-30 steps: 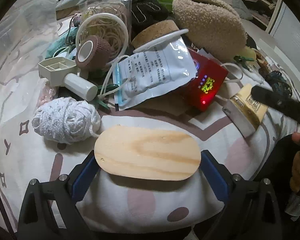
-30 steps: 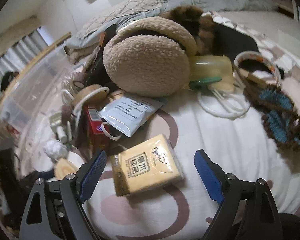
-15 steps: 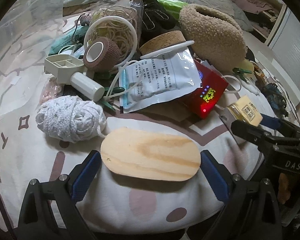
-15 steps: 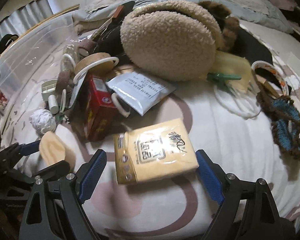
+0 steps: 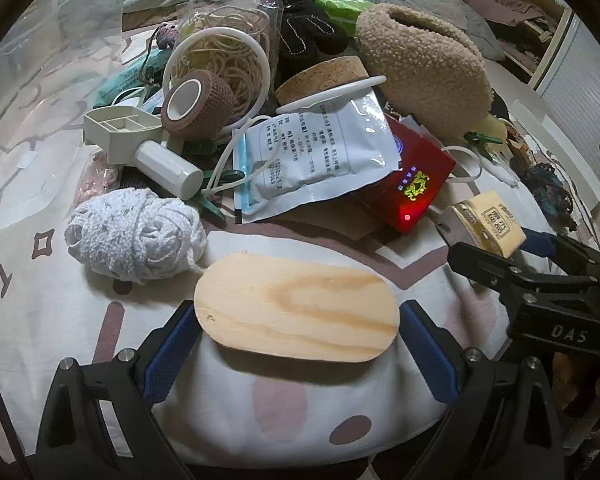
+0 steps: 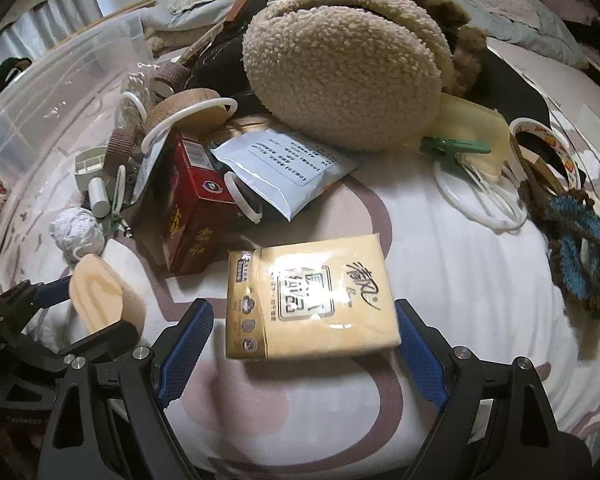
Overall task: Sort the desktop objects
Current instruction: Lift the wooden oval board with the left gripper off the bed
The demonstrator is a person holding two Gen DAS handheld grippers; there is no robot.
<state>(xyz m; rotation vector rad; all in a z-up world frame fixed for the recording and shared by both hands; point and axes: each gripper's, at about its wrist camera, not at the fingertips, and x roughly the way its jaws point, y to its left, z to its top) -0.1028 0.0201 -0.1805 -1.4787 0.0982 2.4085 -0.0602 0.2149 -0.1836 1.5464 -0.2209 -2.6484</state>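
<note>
An oval wooden block (image 5: pixel 296 308) sits between the blue pads of my left gripper (image 5: pixel 296 320), which is shut on it just above the patterned bedsheet (image 5: pixel 60 320). The right wrist view shows the same block (image 6: pixel 96 292) clamped in the left gripper (image 6: pixel 88 308) at the far left. A yellow tissue pack (image 6: pixel 312 300) lies flat on the sheet. My right gripper (image 6: pixel 302 348) is open and straddles it, its pads clear of both sides. In the left wrist view the tissue pack (image 5: pixel 488 228) shows between the right gripper's fingers (image 5: pixel 480 264).
A pile lies behind: white yarn ball (image 5: pixel 132 236), red box (image 6: pixel 196 208), white foil pouch (image 5: pixel 320 160), brown tape roll (image 5: pixel 196 104), cork lid (image 5: pixel 320 80), fuzzy beige slipper (image 6: pixel 340 68), green clip (image 6: pixel 452 148). A blue-brown crocheted piece (image 6: pixel 572 256) lies right. A clear plastic bin (image 6: pixel 52 92) stands left.
My right gripper came in from the right and rolled, so the tissue pack now lies squarely between its open fingers. The left gripper kept still with the wooden block.
</note>
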